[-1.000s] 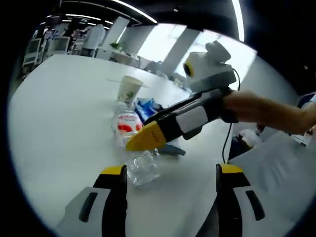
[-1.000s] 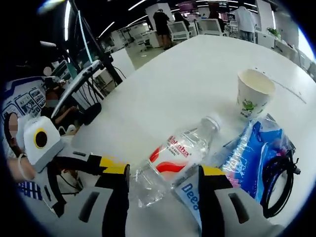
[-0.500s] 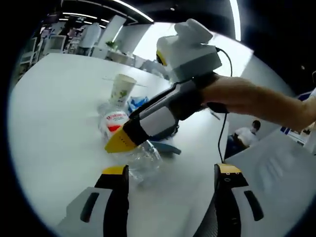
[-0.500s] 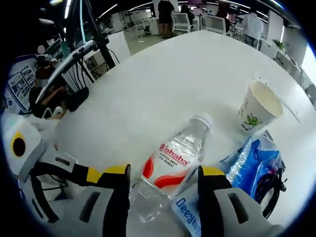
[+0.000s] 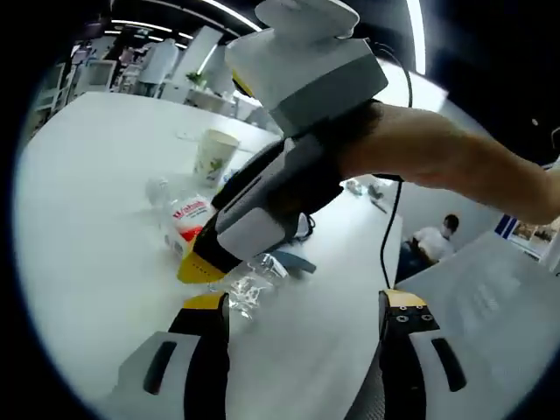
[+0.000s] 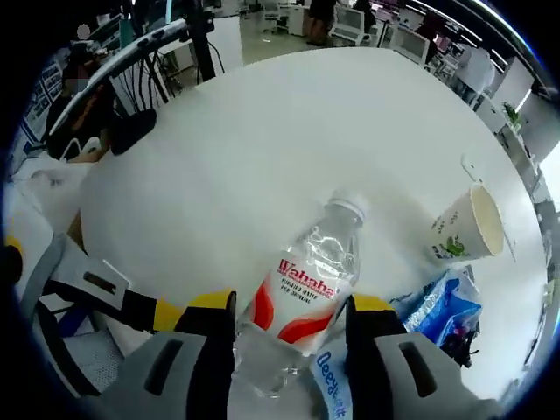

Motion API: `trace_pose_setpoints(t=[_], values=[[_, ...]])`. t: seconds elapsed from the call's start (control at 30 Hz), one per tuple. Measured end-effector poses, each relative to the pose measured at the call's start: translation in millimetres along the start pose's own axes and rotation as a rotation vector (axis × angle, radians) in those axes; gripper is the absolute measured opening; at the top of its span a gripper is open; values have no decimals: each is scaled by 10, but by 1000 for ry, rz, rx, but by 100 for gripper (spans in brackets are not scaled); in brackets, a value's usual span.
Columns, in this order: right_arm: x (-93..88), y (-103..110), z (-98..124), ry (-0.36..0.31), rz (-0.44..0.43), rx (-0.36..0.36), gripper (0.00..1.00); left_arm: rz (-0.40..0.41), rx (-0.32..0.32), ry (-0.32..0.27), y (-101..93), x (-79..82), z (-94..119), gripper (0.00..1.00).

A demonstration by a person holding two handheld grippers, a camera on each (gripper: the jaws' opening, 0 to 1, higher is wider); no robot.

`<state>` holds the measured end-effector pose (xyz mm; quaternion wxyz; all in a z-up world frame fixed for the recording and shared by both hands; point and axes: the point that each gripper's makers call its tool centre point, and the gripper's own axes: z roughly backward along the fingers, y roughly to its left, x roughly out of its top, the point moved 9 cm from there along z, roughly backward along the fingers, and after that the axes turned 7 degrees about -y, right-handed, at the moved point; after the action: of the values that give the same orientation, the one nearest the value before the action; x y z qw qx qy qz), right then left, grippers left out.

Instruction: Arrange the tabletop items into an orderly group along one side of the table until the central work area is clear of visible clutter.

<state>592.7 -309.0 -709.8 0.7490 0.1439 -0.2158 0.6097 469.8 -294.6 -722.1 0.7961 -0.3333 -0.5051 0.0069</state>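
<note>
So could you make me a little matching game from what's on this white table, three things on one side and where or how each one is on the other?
Things:
1. clear plastic water bottle with a red and white label
2. white paper cup with a green print
3. blue plastic packet

States:
A. stands open-topped on the table
B. lies on its side, its base between the right gripper's jaws
C. lies crumpled beside the bottle, below the cup in the right gripper view

Pairs: 1-B, 2-A, 3-C

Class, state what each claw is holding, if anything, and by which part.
The right claw straddles the bottle at its bottom end; whether it grips cannot be told. The left claw holds nothing.
</note>
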Motion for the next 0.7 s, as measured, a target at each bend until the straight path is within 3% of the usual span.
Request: trace_pose_setpoints(t=[0.37, 0.7], values=[[-10, 47, -33, 53, 39, -47, 47, 11, 2, -10, 12, -16, 8, 65], [-54, -4, -3, -19, -49, -27, 42, 34, 42, -41, 127, 27, 117, 64]])
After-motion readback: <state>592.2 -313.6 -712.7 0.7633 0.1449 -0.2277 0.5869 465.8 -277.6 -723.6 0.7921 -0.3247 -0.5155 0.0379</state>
